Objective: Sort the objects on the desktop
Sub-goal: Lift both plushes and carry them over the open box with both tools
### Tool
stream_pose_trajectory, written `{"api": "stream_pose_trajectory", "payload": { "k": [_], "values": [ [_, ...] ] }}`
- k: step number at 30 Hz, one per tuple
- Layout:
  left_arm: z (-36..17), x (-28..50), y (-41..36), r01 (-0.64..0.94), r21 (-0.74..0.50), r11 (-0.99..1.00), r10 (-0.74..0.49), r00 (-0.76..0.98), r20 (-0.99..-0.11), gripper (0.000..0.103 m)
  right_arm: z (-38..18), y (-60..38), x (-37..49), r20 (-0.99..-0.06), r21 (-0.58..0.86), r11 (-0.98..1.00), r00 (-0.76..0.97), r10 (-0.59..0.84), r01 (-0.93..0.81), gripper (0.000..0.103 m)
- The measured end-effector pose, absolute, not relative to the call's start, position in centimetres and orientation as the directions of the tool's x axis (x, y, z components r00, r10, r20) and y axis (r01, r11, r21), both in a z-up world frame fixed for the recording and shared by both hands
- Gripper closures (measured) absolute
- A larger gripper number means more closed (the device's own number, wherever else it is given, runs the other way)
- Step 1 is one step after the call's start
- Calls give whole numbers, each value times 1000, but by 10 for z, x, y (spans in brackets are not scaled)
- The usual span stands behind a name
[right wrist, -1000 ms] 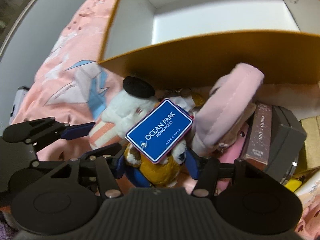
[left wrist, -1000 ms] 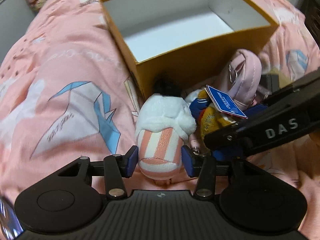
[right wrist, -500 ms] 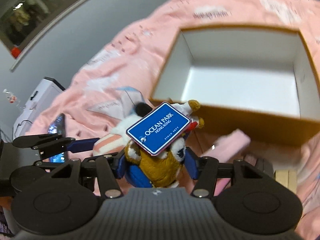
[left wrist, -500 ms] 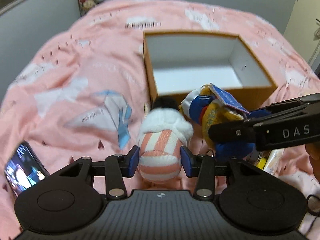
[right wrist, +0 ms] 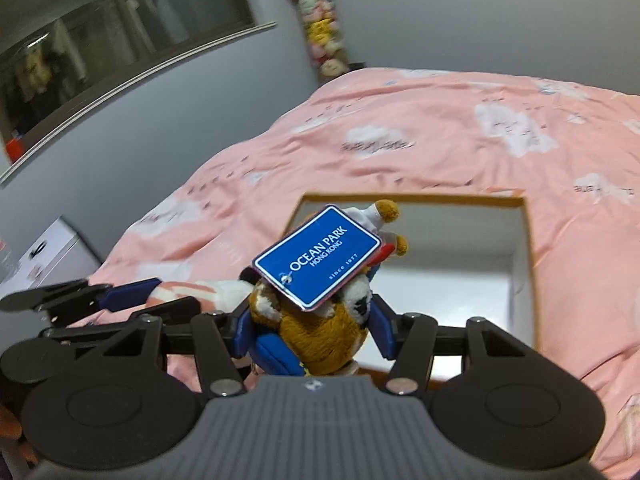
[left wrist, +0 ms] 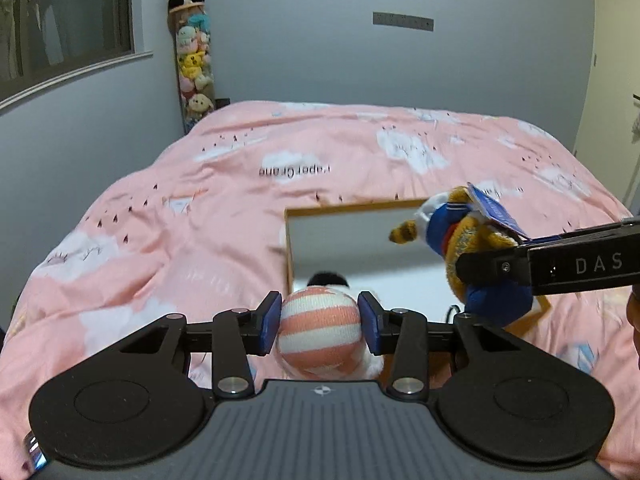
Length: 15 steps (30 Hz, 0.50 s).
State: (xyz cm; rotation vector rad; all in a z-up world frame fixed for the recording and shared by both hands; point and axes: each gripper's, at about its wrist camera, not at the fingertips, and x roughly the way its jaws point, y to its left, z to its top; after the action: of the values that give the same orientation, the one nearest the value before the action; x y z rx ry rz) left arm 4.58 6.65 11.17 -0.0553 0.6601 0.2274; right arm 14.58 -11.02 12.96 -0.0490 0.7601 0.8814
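My left gripper (left wrist: 319,326) is shut on a pink-and-white striped plush toy (left wrist: 318,332) and holds it up in the air, just before the near left corner of the open orange box (left wrist: 352,209). My right gripper (right wrist: 316,330) is shut on a brown plush in blue clothes (right wrist: 324,340) with a blue Ocean Park tag (right wrist: 318,254). It holds the plush above the box's (right wrist: 528,264) near side. In the left wrist view the brown plush (left wrist: 468,248) and right gripper hang at the right, over the box. The box's white inside looks empty where visible.
The box sits on a bed with a pink patterned duvet (left wrist: 240,200). Grey walls stand on the left and behind. A tall column of plush toys (left wrist: 192,64) stands at the back left corner. A white device (right wrist: 44,252) lies left of the bed.
Both grippers have lifted their plush toys well up off the duvet and tilted toward level. The pile of other objects beside the box has dropped out of view.
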Motion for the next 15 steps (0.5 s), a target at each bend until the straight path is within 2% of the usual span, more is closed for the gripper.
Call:
{"api": "stream_pose_trajectory", "payload": {
  "k": [3, 9, 15],
  "values": [
    [106, 70, 58, -262, 65, 963, 250, 775, -581, 57, 127, -107, 164, -619, 212, 694, 455, 640, -688, 44],
    [96, 100, 48, -289, 107, 952, 296, 767, -569, 57, 115, -97, 193, -633, 90, 769, 560, 534, -633, 44],
    [94, 122, 53, -290, 42, 956, 261, 777, -572, 58, 99, -95, 211, -674, 84, 784, 544, 499, -615, 44]
  ]
}}
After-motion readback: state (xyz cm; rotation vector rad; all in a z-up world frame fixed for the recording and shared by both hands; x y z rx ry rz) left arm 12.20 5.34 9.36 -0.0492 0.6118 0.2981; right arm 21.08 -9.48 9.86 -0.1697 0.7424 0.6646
